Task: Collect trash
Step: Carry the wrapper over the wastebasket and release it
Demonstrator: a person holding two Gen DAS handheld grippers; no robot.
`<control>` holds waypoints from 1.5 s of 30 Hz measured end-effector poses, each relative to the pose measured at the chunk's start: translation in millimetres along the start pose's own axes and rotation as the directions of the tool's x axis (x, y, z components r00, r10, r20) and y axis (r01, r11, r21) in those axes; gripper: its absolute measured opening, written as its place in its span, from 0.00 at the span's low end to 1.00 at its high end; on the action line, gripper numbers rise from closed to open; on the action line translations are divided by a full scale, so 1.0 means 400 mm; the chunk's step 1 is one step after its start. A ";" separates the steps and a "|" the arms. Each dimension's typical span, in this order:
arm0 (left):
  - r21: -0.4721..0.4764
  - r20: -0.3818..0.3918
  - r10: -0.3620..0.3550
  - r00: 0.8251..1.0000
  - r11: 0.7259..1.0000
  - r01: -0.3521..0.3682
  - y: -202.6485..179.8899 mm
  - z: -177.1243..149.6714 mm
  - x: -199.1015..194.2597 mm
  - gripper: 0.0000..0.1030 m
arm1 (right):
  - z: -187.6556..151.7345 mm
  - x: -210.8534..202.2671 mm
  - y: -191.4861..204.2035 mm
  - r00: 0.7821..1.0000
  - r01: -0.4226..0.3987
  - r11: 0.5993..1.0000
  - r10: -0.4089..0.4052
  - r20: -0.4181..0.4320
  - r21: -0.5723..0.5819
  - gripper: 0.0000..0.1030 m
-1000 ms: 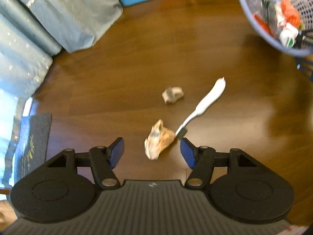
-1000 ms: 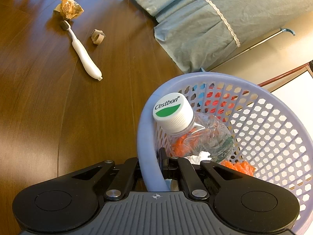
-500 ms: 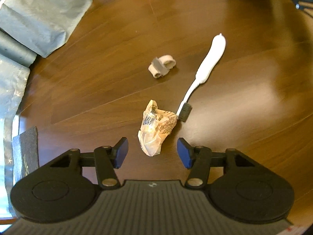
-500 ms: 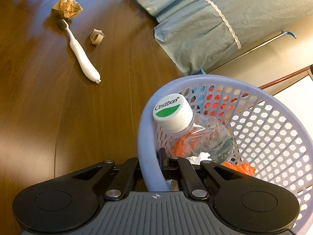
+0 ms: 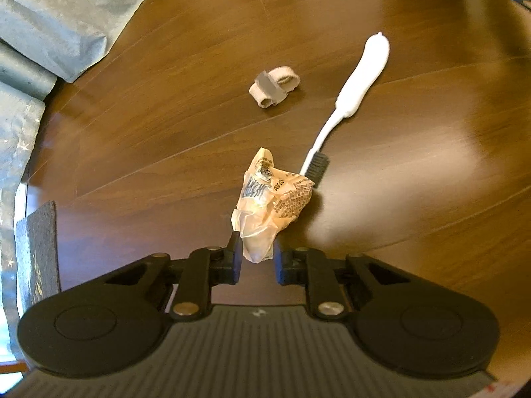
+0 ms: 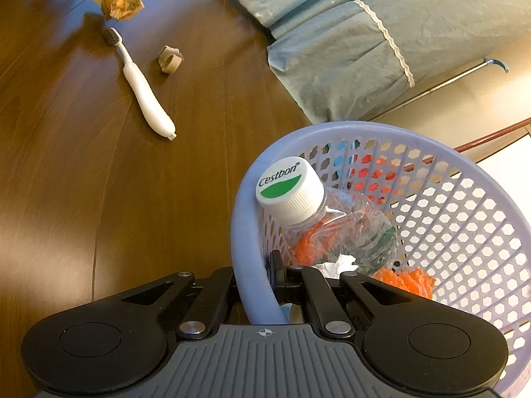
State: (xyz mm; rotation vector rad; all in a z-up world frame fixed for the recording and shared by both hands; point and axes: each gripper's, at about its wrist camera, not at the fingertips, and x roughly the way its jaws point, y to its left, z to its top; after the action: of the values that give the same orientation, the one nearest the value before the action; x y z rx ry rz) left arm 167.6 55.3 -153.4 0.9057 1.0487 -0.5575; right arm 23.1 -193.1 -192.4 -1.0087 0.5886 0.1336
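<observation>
Left tool (image 5: 257, 254) pinches crumpled, orange-printed translucent wrapper (image 5: 272, 199).

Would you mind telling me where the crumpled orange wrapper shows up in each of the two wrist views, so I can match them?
Left wrist view: the crumpled orange wrapper sits low in the centre, its near end pinched in the left gripper.
Right wrist view: it is at the top left corner, beyond the brush head.
Shared landmark: the white toothbrush, bristle end beside the wrapper.
</observation>
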 end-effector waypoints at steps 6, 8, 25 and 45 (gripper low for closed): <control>-0.034 0.031 -0.009 0.999 0.999 0.010 -0.013 0.036 -0.121 0.15 | 0.003 -0.007 -0.001 1.000 -0.008 1.000 0.008 -0.003 0.001 0.00; -0.049 0.055 -0.008 0.998 0.999 0.011 -0.019 0.054 -0.173 0.15 | 0.004 -0.010 0.000 1.000 -0.012 1.000 0.012 -0.004 0.000 0.00; -0.128 0.231 -0.013 0.973 0.991 0.044 -0.095 0.227 -0.420 0.15 | 0.007 -0.037 -0.001 0.999 -0.038 0.999 0.038 -0.005 0.010 0.00; -0.012 0.344 -0.093 0.934 0.995 0.103 -0.201 0.399 -0.443 0.15 | 0.004 -0.064 -0.007 0.998 -0.055 0.998 0.055 0.001 0.017 0.00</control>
State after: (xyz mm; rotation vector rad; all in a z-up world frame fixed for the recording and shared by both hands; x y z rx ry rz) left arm 110.6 -126.2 11.3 0.7002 0.7839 -0.7524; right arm 3.1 -189.3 -176.1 -0.9767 0.6168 0.1772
